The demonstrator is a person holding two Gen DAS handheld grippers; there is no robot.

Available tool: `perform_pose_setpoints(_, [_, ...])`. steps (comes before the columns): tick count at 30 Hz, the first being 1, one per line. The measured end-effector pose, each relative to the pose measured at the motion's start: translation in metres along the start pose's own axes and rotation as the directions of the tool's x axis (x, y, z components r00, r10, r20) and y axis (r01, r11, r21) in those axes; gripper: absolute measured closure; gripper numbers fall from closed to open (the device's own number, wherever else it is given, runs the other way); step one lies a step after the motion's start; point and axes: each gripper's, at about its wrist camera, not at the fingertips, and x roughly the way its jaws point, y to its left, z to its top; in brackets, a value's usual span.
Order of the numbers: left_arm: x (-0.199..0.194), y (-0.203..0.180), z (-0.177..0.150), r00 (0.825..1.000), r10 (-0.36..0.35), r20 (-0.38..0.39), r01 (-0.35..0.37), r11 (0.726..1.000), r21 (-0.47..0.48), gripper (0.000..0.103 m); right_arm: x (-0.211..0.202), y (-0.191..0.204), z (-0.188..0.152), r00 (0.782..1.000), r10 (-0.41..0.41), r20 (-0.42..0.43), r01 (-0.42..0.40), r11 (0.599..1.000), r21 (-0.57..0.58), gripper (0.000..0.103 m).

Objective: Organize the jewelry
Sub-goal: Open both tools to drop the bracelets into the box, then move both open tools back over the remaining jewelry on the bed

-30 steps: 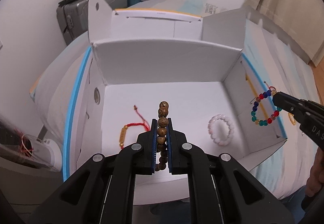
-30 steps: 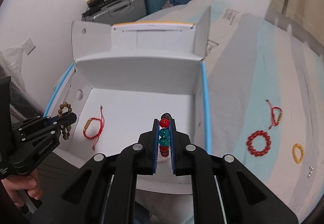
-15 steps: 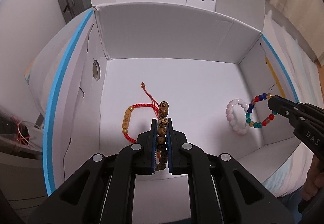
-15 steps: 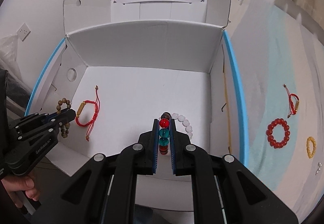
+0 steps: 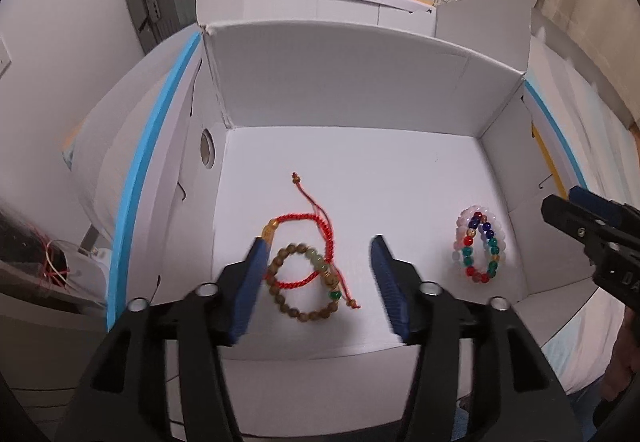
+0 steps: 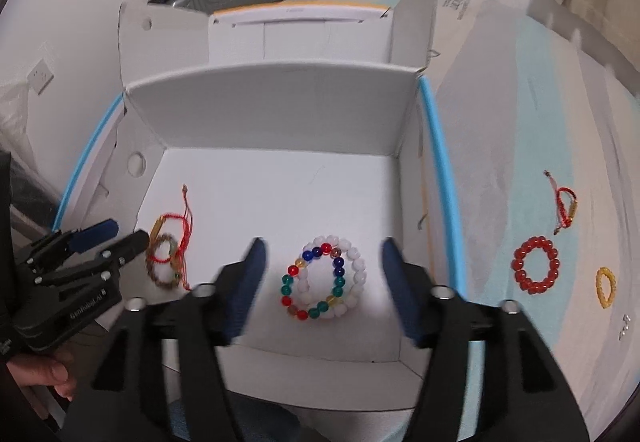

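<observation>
Wooden bead bracelet [image 5: 304, 282] lying on a red cord bracelet [image 5: 308, 238], multicoloured bracelet [image 6: 316, 282] over a white one [image 6: 352, 274] — all inside the white box [image 5: 360, 94]. Left gripper [image 5: 316, 278] and right gripper [image 6: 322, 278] opening, nothing between them — apparently just released.

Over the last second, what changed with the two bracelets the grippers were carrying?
Both were let go. The left gripper is opening; its brown wooden bead bracelet now lies on the red cord bracelet in the white cardboard box. The right gripper is opening too; its multicoloured glass bead bracelet lies on the white bead bracelet. The jewellery out on the bedsheet stayed put.
</observation>
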Motion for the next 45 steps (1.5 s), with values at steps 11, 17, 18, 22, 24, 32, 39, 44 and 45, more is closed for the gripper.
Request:
perform_pose_setpoints(11, [-0.016,-0.026,0.004,0.998,-0.003,0.055,0.001,0.999,0.033,0.009,-0.021,-0.038,-0.002,0.999,-0.037,0.04,0.034,0.998,0.059,0.011])
perform_pose_setpoints(17, [-0.021,-0.039,0.005,0.998,0.014,0.063,-0.016,0.999,0.044,0.006,-0.035,-0.056,-0.007,0.996,-0.057,0.062,0.052,0.996,0.078,0.009])
perform_pose_setpoints(18, [-0.021,-0.042,0.005,0.998,0.014,0.064,-0.017,0.999,0.049,0.006,-0.038,-0.06,-0.008,0.996,-0.063,0.069,0.057,0.995,0.082,0.009])
perform_pose_setpoints(22, [-0.027,-0.057,0.007,0.997,-0.001,0.08,-0.004,0.998,0.067,0.006,-0.049,-0.074,-0.012,0.993,-0.082,0.085,0.074,0.993,0.093,0.008])
perform_pose_setpoints(24, [-0.031,-0.068,0.008,0.996,-0.016,0.09,0.008,0.996,0.085,0.006,-0.056,-0.083,-0.015,0.991,-0.097,0.093,0.088,0.991,0.104,0.008])
perform_pose_setpoints(32, [-0.041,-0.112,0.008,0.993,-0.06,0.105,0.045,0.988,0.146,0.006,-0.078,-0.123,-0.027,0.985,-0.133,0.111,0.115,0.981,0.158,0.008])
perform_pose_setpoints(39, [-0.046,-0.151,0.005,0.989,-0.095,0.11,0.072,0.977,0.199,0.006,-0.094,-0.152,-0.04,0.98,-0.156,0.122,0.13,0.971,0.199,0.008])
perform_pose_setpoints(44, [-0.045,-0.184,0.001,0.986,-0.128,0.105,0.101,0.966,0.238,0.006,-0.107,-0.18,-0.052,0.975,-0.189,0.119,0.157,0.959,0.235,0.008])
perform_pose_setpoints(45, [-0.045,-0.193,0.0,0.985,-0.137,0.104,0.108,0.963,0.248,0.006,-0.11,-0.188,-0.056,0.973,-0.197,0.117,0.164,0.955,0.246,0.008])
